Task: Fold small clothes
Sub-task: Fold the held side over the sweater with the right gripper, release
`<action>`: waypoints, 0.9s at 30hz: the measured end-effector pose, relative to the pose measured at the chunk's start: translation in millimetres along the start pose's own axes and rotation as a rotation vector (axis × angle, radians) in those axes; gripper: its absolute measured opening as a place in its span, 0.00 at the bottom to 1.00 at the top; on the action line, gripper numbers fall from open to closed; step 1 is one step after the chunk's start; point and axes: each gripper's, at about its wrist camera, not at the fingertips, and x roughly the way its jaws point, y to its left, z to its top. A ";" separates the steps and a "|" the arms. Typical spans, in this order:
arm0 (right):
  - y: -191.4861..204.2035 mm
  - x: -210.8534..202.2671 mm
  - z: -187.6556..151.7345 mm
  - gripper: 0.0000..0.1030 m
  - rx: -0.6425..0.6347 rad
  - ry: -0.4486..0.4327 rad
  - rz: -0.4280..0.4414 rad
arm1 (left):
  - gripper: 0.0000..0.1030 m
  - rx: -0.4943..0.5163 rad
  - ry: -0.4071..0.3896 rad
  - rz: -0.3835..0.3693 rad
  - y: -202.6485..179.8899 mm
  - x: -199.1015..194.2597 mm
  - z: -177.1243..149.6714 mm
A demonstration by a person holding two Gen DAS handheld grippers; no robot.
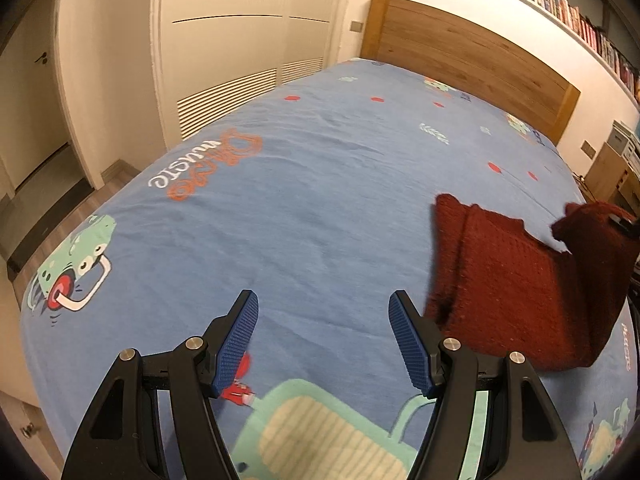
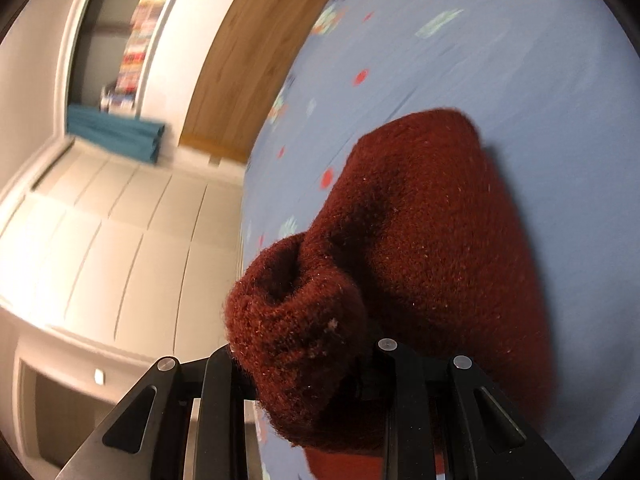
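Right wrist view: right gripper [image 2: 304, 360] fingers clamp the maroon knit garment [image 2: 420, 240] above the bed [image 2: 520, 60]; left gripper [image 1: 323, 340] fingers wide, empty

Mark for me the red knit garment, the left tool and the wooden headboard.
red knit garment [image 1: 512, 292], left wrist view, on its hanging middle panel.
left tool [image 1: 323, 312], left wrist view, midway between its blue fingertips.
wooden headboard [image 1: 460, 52], left wrist view, on its plank face.

One red knit garment [image 1: 516, 276], one blue bedsheet [image 1: 304, 208], two tools: left [image 1: 323, 340], right [image 2: 304, 364].
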 end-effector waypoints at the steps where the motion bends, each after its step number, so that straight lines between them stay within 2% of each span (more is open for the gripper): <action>1: 11.1 14.0 -10.6 0.26 -0.027 0.028 0.004 | 0.61 -0.005 0.001 0.004 4.8 0.0 0.0; 7: 50.5 71.9 -73.5 0.27 -0.263 0.155 -0.031 | 0.61 -0.028 0.014 0.031 28.0 -0.6 -3.5; 14: 66.6 110.7 -145.9 0.27 -0.594 0.273 -0.134 | 0.61 -0.039 0.023 0.039 38.7 0.9 -4.9; 21: 93.9 111.2 -191.0 0.27 -0.883 0.283 -0.155 | 0.61 -0.044 0.028 0.031 38.5 4.3 -3.0; 24: 85.3 121.1 -217.6 0.27 -1.005 0.321 -0.213 | 0.61 -0.037 0.032 0.027 37.6 5.1 -3.2; 27: 79.8 130.3 -227.2 0.30 -1.075 0.323 -0.257 | 0.61 -0.029 0.032 0.029 37.3 4.9 -3.3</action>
